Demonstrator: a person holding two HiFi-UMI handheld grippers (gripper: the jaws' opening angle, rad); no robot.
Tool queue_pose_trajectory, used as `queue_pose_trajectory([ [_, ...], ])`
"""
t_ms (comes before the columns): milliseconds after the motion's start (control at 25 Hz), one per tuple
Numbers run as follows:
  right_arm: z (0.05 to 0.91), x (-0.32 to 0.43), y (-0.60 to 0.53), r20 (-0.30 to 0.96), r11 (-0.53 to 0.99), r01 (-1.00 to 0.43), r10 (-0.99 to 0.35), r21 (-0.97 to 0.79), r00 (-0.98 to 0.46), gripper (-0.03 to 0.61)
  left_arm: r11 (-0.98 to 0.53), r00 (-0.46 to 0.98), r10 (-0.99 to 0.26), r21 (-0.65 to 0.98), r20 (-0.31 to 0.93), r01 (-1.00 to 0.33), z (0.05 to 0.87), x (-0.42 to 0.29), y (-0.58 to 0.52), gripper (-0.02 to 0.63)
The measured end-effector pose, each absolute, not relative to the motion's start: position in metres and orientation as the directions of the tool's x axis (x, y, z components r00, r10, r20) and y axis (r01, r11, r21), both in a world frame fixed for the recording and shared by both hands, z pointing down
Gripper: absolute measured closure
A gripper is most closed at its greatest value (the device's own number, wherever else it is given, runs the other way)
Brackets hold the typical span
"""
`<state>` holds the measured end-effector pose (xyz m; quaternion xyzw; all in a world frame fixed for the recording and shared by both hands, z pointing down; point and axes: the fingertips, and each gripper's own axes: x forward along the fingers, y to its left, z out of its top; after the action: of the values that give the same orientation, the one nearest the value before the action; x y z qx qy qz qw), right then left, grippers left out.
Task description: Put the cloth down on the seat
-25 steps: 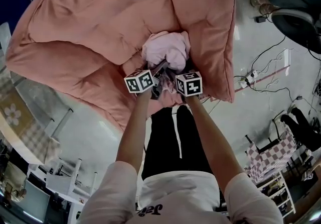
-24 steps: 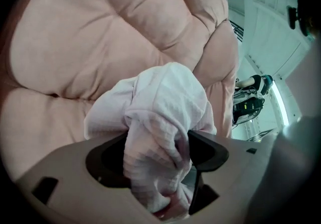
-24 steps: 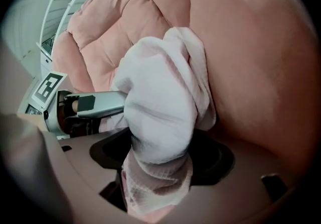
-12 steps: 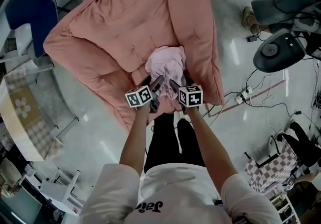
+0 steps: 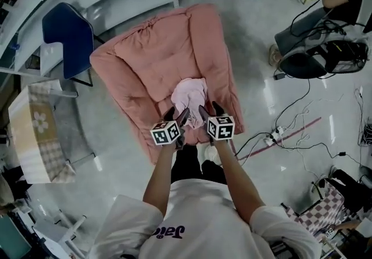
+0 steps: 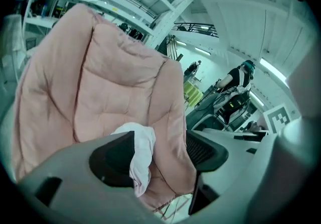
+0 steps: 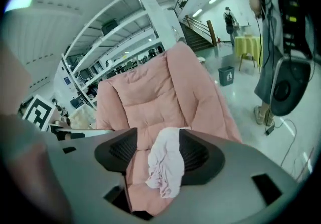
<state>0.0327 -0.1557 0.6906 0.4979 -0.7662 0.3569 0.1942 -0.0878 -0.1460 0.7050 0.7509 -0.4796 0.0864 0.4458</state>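
Lying crumpled on the pink chair's seat (image 7: 138,173), the cloth (image 5: 189,92) was free of both tongs: left tongs (image 5: 177,115) stood wide and empty; right tongs (image 5: 209,110) were closing with nothing between them.

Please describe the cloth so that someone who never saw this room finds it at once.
Look for the big salmon-pink padded chair in the middle of the room. On its seat lies a small crumpled cloth. It is far paler, nearly white, and wrinkled, unlike the darker quilted padding around it.
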Motion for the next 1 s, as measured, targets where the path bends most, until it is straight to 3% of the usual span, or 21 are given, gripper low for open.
queue_pose_trajectory([
  [40, 0.671, 0.035, -0.156, 0.631, 0.265, -0.904, -0.650, -0.335, -0.424, 0.338, -0.154, 0.502, -0.664, 0.556, 0.553, -0.817, 0.687, -0.089, -0.145, 0.287],
  [400, 0.521, 0.050, -0.129, 0.431, 0.404, -0.888, -0.777, -0.220, -0.460, 0.428, -0.278, 0.414, -0.822, 0.358, 0.392, -0.891, 0.544, -0.073, -0.117, 0.441],
  [480, 0.495, 0.053, -0.125, 0.388, 0.434, -0.886, -0.797, -0.162, -0.462, 0.488, -0.288, 0.401, -0.850, 0.337, 0.342, -0.896, 0.515, -0.069, -0.114, 0.480],
  [760, 0.390, 0.058, -0.108, 0.161, 0.505, -0.860, -0.845, -0.072, -0.510, 0.554, -0.335, 0.376, -0.917, 0.254, 0.133, -0.907, 0.405, -0.055, -0.100, 0.581],
  [1000, 0.332, 0.050, -0.091, 0.022, 0.534, -0.845, -0.845, 0.014, -0.534, 0.565, -0.358, 0.362, -0.932, 0.162, -0.003, -0.919, 0.337, -0.049, -0.087, 0.598],
])
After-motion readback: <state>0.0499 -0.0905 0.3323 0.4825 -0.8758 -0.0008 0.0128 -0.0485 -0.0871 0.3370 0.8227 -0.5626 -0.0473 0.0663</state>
